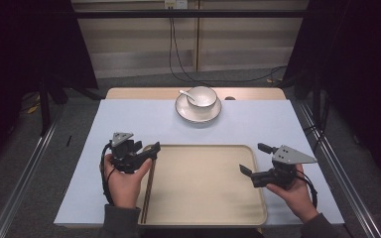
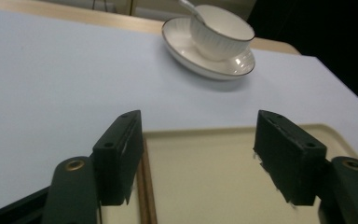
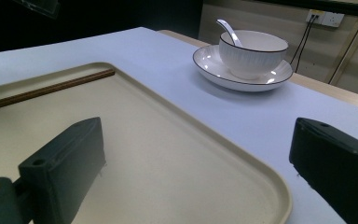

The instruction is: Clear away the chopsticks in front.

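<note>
A beige tray (image 1: 203, 183) lies on the light blue table near the front edge. A pair of brown chopsticks (image 1: 149, 188) lies along the tray's left rim. My left gripper (image 1: 149, 151) hovers over the tray's far left corner, above the far end of the chopsticks. It is open, with nothing between its jaws (image 2: 199, 126); the chopsticks (image 2: 145, 186) run under its left jaw. My right gripper (image 1: 254, 158) is at the tray's right rim, open and empty (image 3: 198, 140). In the right gripper view the chopsticks (image 3: 46, 89) lie at the tray's (image 3: 168, 154) far side.
A white bowl (image 1: 202, 96) with a white spoon (image 1: 186, 94) in it stands on a white plate (image 1: 198, 113) at the back middle of the table. A strip of wooden tabletop (image 1: 129, 93) shows behind the blue mat. Dark floor and metal rails flank the table.
</note>
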`<state>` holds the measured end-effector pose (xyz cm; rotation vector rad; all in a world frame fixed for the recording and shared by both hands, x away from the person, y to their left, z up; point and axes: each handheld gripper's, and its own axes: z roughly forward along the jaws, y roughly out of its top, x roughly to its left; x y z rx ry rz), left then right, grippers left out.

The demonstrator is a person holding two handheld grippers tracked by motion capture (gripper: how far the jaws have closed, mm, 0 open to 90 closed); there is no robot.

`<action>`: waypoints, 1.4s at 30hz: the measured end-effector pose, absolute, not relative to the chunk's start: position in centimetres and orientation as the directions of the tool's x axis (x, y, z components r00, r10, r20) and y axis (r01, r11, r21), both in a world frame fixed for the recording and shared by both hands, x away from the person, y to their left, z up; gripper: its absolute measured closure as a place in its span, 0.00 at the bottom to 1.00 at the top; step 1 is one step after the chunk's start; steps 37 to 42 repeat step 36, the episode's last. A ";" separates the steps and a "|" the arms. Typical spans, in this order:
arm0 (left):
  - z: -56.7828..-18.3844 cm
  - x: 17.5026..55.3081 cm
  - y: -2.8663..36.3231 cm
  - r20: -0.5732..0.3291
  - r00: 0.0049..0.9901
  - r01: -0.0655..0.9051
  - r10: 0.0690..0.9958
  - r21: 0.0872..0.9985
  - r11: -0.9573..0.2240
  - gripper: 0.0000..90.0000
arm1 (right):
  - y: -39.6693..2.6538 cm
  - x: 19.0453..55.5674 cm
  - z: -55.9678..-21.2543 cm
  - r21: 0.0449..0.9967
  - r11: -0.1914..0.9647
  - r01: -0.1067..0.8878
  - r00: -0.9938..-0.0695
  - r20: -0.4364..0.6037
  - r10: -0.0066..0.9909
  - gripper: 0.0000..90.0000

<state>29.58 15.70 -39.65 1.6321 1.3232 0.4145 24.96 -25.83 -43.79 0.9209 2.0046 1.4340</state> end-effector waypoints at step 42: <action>-39.7 29.9 20.3 -0.211 0.604 0.377 0.768 0.925 -0.042 0.03 | -26.4 24.7 -43.5 0.945 0.203 0.256 -0.628 0.003 0.778 0.01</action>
